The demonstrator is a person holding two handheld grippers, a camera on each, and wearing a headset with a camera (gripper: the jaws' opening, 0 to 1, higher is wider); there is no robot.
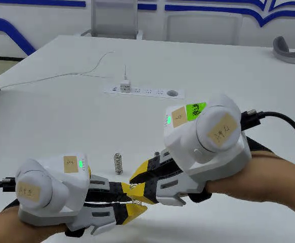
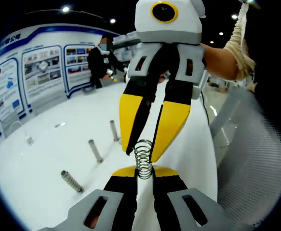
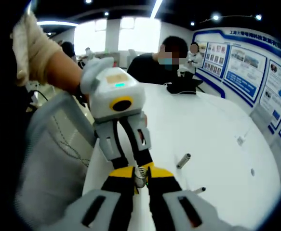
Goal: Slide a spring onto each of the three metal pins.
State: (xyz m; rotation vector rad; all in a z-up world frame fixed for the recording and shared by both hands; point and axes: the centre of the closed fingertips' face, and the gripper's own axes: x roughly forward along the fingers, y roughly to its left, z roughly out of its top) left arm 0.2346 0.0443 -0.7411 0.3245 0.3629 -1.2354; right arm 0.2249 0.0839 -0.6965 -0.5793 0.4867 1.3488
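White table (image 1: 46, 116) across nearly all of the head view. In the lower left of that view the left gripper (image 2: 139, 172), at centre right the right gripper (image 2: 141, 153), pointed at each other, tips meeting low in the middle of the frame. At bottom centre of the left gripper view, left gripper closed on the lower end of a spring (image 2: 143, 156), the coil standing straight up out of the yellow tips. From the top of the same view, right gripper reaching down, jaws parted only a little, 1 yellow tip on each side of the spring's upper end. Cannot tell whether those tips pinch the coil or merely flank it. Upper middle of the head view: a white power strip (image 1: 144, 92) with 1 plug (image 1: 125, 84) in it and a thin cable (image 1: 61, 76) trailing toward the upper left. Left half of the left gripper view: 3 metal pins upright in a slanting row, well apart from the grippers. Highest pin (image 2: 114, 130) and middle pin (image 2: 95, 150) bare. Lowest pin (image 2: 64, 174) wrapped by a fitted spring (image 2: 75, 184).
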